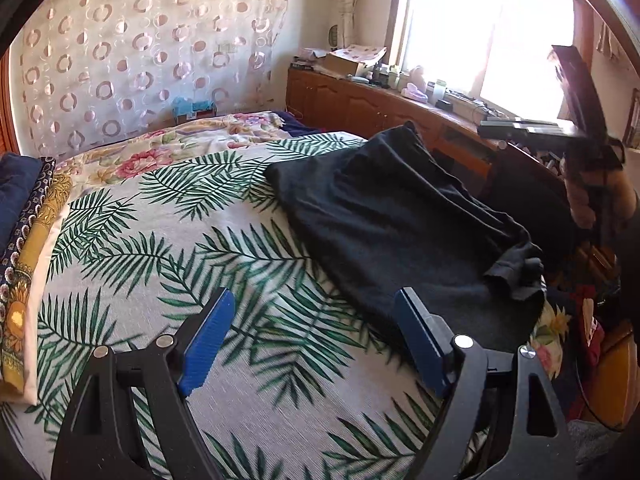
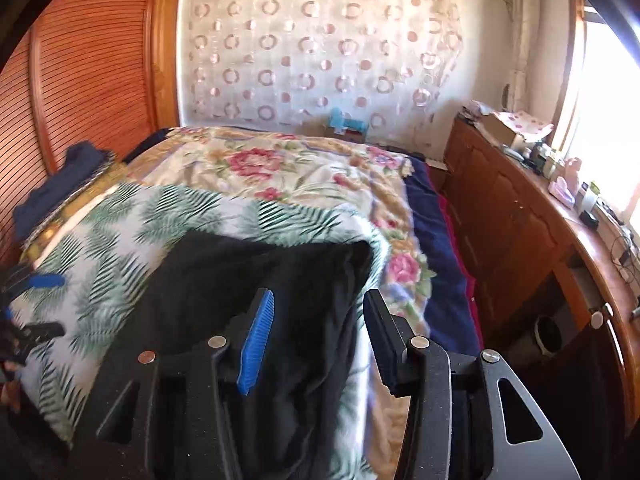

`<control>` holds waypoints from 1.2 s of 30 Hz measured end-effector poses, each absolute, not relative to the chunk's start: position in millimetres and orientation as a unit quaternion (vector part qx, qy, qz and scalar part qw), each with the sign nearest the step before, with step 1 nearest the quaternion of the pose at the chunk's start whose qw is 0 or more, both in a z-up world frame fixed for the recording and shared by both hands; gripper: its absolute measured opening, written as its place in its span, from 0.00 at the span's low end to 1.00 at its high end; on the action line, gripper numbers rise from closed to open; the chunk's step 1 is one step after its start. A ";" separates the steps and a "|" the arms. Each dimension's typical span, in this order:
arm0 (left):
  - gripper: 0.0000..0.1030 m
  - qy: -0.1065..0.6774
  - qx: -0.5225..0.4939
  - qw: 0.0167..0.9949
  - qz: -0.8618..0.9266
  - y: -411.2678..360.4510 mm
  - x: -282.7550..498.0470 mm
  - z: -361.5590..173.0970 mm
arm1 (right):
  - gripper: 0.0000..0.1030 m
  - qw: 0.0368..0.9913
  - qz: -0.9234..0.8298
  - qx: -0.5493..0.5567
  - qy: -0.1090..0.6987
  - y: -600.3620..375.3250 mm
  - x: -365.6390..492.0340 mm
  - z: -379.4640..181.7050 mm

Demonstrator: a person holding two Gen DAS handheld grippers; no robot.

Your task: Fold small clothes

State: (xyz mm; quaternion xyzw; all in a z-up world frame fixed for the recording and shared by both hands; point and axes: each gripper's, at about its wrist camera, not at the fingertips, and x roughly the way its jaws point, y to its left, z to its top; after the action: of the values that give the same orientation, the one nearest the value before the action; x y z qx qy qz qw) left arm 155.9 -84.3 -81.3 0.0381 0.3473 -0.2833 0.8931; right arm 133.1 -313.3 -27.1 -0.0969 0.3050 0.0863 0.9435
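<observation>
Black garment, long axis front-to-back; R gripper nearer, directly above it, jaws part-open, nothing held.

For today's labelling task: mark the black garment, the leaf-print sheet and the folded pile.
Black garment [image 1: 400,216], left wrist view, its middle.
Leaf-print sheet [image 1: 192,264], left wrist view, bare part.
Folded pile [image 1: 24,216], left wrist view, patterned edge.

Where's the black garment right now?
The black garment lies on the palm-leaf sheet, at the right in the left wrist view, near the bed edge by the wooden cabinet.
</observation>
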 end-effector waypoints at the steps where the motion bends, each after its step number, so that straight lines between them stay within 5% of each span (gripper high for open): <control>1: 0.80 0.346 0.039 0.894 -0.283 -84.9 152.8 -80.7 | 0.47 0.942 0.093 -0.094 0.308 -311.3 123.7 -31.2; 17: 0.80 0.336 0.036 0.901 -0.272 -76.7 111.6 -69.2 | 0.47 0.907 0.161 -0.088 0.379 -287.2 67.7 -113.3; 21: 0.80 0.333 0.032 0.901 -0.275 -74.5 110.7 -68.1 | 0.14 0.907 0.152 -0.104 0.380 -301.3 57.3 -104.4; 24: 0.80 0.332 0.034 0.901 -0.278 -75.6 109.2 -69.9 | 0.10 0.909 0.138 -0.118 0.375 -315.3 35.7 -97.4; 33: 0.80 0.343 0.039 0.892 -0.292 -89.3 110.0 -77.5 | 0.10 0.921 0.096 -0.072 0.370 -359.1 -2.7 -78.9; 36: 0.80 0.346 0.043 0.890 -0.294 -93.1 109.4 -79.8 | 0.33 0.923 0.068 -0.061 0.374 -352.9 4.8 -85.6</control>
State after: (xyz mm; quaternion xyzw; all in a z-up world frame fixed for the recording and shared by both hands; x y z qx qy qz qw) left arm 109.4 -93.1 -79.8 0.0430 0.3456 -0.2943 0.8900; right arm 4.8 -352.9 -85.6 -0.0612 0.3739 0.0675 0.9230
